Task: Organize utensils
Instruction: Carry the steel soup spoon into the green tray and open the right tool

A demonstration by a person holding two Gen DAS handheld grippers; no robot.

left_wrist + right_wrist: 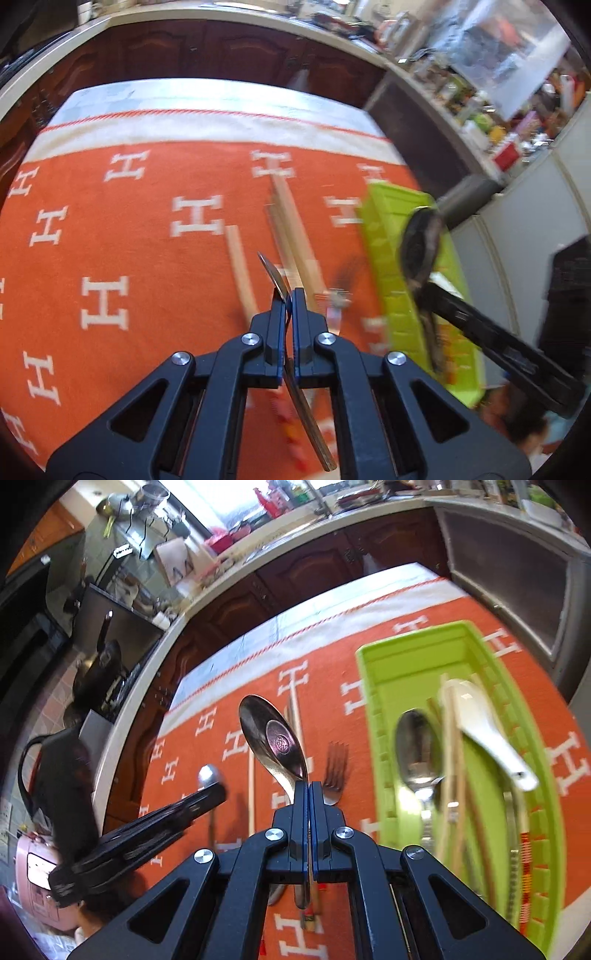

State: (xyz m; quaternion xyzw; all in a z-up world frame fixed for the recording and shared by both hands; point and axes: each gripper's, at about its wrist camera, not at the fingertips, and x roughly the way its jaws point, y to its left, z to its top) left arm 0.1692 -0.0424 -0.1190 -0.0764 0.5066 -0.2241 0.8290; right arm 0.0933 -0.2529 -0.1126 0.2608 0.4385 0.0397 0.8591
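My left gripper (290, 297) is shut on a metal spoon (275, 275) seen edge-on, its handle running back under the fingers, held above the orange cloth. My right gripper (309, 788) is shut on a dark metal spoon (271, 736), bowl up and forward; it also shows in the left wrist view (421, 247) over the green tray (391, 266). The green tray (373, 701) to the right holds a metal spoon (417, 746), a white ceramic spoon (484, 731) and chopsticks (452, 760). A fork (334, 771) and wooden chopsticks (291, 221) lie on the cloth.
An orange cloth with white H marks (110, 229) covers the table. Dark wood cabinets (221, 51) and a pale counter run behind it. A kettle (62, 775) stands at the left. My left gripper shows in the right wrist view (212, 794), low left.
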